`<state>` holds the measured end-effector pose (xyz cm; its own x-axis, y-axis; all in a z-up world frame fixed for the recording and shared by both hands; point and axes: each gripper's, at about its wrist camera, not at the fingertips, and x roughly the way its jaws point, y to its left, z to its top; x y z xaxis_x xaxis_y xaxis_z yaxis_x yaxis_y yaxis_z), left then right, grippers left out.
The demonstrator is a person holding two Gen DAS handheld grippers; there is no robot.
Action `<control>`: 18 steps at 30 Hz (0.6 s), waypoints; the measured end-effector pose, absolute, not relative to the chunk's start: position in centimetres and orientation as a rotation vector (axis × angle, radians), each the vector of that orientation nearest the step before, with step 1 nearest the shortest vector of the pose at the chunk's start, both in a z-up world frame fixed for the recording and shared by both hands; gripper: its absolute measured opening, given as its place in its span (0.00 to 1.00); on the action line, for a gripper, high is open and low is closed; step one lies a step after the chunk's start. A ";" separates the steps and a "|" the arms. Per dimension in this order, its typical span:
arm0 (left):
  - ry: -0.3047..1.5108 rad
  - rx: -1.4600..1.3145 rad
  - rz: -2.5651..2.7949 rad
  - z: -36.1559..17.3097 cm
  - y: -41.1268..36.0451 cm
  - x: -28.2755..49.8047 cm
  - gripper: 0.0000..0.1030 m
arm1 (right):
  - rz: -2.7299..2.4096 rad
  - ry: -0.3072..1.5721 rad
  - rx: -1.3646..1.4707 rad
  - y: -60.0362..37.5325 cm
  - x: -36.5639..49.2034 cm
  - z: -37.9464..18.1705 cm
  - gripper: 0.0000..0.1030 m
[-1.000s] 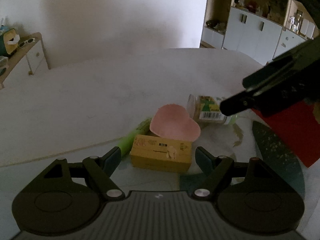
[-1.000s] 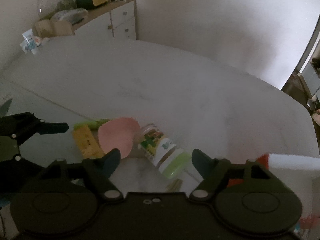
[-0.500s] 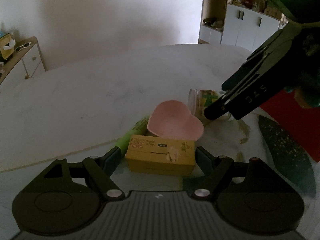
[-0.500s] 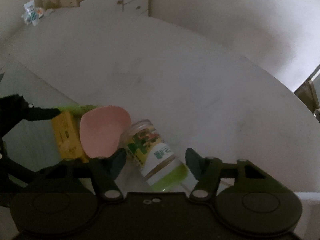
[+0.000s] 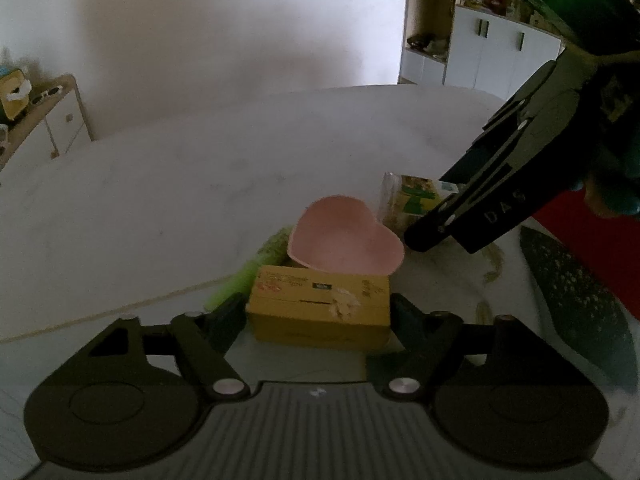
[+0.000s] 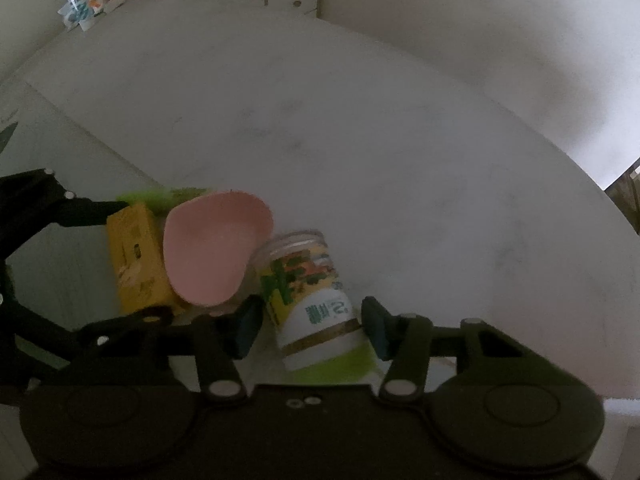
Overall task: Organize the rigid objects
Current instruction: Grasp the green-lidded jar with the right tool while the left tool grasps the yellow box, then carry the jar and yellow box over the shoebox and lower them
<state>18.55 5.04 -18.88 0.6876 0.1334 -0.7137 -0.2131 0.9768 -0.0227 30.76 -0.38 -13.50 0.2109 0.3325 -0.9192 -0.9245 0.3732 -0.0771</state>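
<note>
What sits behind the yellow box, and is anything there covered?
Behind the yellow box a pink heart-shaped dish overlaps its far edge. A green object pokes out to the left, mostly hidden by the box and dish, so I cannot identify it.

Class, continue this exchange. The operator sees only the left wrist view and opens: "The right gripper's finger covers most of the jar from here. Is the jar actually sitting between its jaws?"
Observer: Yes. In the right wrist view the jar lies on its side inside the right gripper, whose jaws have just been closing. I cannot tell whether the pads press on it yet.
Operator: Which end of the jar faces that gripper?
Observer: The green cap end, the one nearest the camera. The clear end points away, beside the pink heart dish.
</note>
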 end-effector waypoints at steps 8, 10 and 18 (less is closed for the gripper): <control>0.797 -0.104 0.204 -18.7 4.6 18.1 0.69 | 0.928 0.969 -0.709 -1.2 28.9 -13.4 0.44; 0.799 -0.108 0.205 -18.7 4.5 17.8 0.69 | 0.907 0.978 -0.679 -1.8 28.3 -13.5 0.44; 0.813 -0.143 0.205 -18.1 3.9 16.5 0.69 | 0.829 0.993 -0.588 -3.9 25.7 -13.2 0.44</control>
<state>16.49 3.93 -18.08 0.6690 0.1264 -0.7325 -0.2361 0.9705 -0.0482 25.69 -3.94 -13.18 0.2951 0.3311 -0.8963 -0.8227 0.5651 -0.0621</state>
